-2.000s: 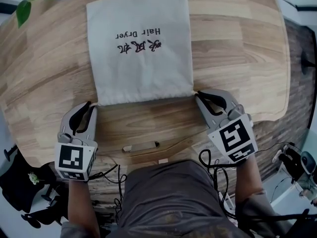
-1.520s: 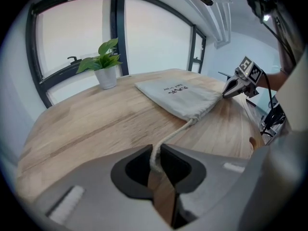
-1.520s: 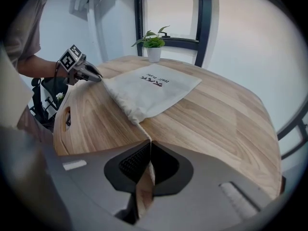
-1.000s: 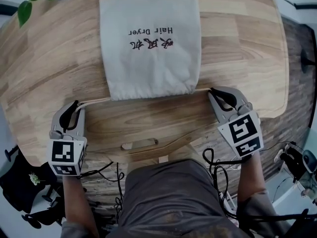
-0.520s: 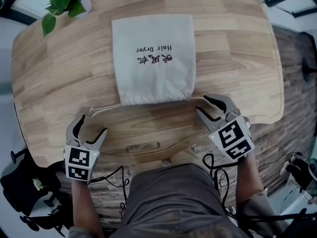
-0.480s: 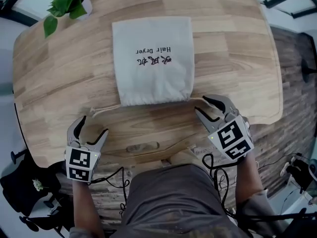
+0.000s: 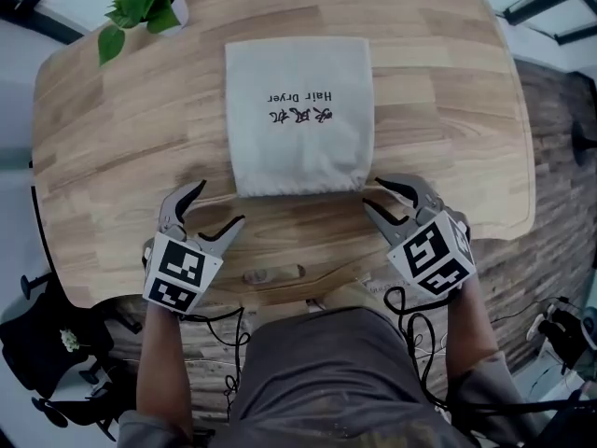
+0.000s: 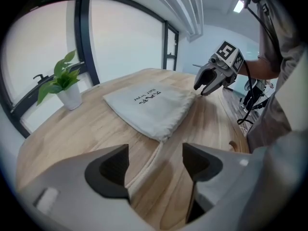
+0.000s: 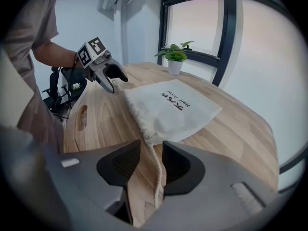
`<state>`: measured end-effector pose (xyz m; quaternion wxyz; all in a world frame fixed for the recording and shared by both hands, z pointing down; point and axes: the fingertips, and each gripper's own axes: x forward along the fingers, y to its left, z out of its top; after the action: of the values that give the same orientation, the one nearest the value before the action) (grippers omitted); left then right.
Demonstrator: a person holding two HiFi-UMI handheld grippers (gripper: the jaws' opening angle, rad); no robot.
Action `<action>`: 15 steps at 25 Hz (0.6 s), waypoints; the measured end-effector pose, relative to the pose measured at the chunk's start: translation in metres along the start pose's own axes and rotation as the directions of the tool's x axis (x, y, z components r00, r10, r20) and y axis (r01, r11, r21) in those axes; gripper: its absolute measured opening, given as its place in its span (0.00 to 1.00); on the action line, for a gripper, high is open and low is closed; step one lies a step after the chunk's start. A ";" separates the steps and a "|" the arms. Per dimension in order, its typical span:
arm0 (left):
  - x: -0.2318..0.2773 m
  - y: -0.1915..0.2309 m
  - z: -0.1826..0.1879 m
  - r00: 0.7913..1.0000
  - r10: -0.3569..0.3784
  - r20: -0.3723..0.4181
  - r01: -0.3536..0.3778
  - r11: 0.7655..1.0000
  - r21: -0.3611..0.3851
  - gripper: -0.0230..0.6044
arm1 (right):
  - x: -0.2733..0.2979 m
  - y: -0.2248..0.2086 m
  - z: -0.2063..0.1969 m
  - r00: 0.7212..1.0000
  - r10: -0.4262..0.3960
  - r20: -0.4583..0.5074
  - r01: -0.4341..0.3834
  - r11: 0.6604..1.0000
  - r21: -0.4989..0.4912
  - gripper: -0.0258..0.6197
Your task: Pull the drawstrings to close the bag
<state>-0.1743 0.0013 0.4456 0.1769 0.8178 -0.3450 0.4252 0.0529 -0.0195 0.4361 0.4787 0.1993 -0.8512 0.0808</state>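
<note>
On a wooden table (image 7: 448,110), a white bag (image 7: 298,119) lying flat, mouth scrunched up. Just off the bag's near left corner: left gripper (image 7: 219,203), jaws spread wide, gripping nothing. Just off the bag's near right corner: right gripper (image 7: 373,192), let go, jaws just been opening, drawstring (image 9: 156,177) loose between them. Past the bag's far left corner: a little plant (image 7: 145,3).

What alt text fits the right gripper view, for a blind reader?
Fingers of the right gripper, just opened, straddle a loose drawstring leading to a cream "Hair Dryer" bag on a wooden table; the left gripper hovers open opposite.
</note>
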 end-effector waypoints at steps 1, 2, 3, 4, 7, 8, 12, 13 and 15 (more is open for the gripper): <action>0.004 -0.001 -0.001 1.000 -0.011 -0.008 0.011 1.000 0.006 0.60 | 0.004 0.001 -0.001 1.000 0.006 -0.004 -0.006 1.000 0.001 0.31; 0.008 -0.002 -0.003 1.000 -0.018 -0.014 0.019 1.000 0.013 0.60 | 0.008 0.001 -0.002 1.000 0.011 -0.008 -0.011 1.000 0.003 0.31; 0.011 -0.002 -0.004 1.000 -0.020 -0.017 0.020 1.000 0.022 0.59 | 0.011 0.001 -0.004 1.000 0.016 -0.013 -0.015 1.000 0.004 0.31; 0.013 -0.001 -0.004 1.000 -0.015 -0.012 0.016 0.999 0.033 0.55 | 0.015 0.001 -0.005 1.000 0.019 -0.017 -0.019 1.000 0.005 0.31; 0.019 0.002 -0.001 1.000 -0.004 0.005 0.004 0.999 0.052 0.35 | 0.022 0.001 -0.009 0.999 0.032 -0.033 -0.033 0.999 -0.002 0.31; 0.020 0.002 -0.001 1.000 -0.005 -0.002 0.005 0.998 0.058 0.33 | 0.023 0.001 -0.011 0.999 0.039 -0.038 -0.039 0.999 -0.004 0.31; 0.025 0.002 -0.006 0.999 0.005 -0.046 0.001 0.991 0.134 0.19 | 0.028 0.005 -0.018 0.996 0.063 -0.063 -0.065 0.998 -0.017 0.31; 0.025 0.003 -0.006 0.999 0.007 -0.051 0.000 0.989 0.149 0.18 | 0.029 0.006 -0.018 0.996 0.069 -0.064 -0.070 0.997 -0.017 0.31; 0.026 0.002 -0.006 0.999 -0.001 -0.052 0.009 0.988 0.155 0.17 | 0.029 0.006 -0.019 0.995 0.078 -0.061 -0.079 0.997 -0.012 0.30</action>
<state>-0.1684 -0.0072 0.4703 0.1226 0.8187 -0.3040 0.4715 0.0513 -0.0151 0.4714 0.5022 0.1595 -0.8441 0.0994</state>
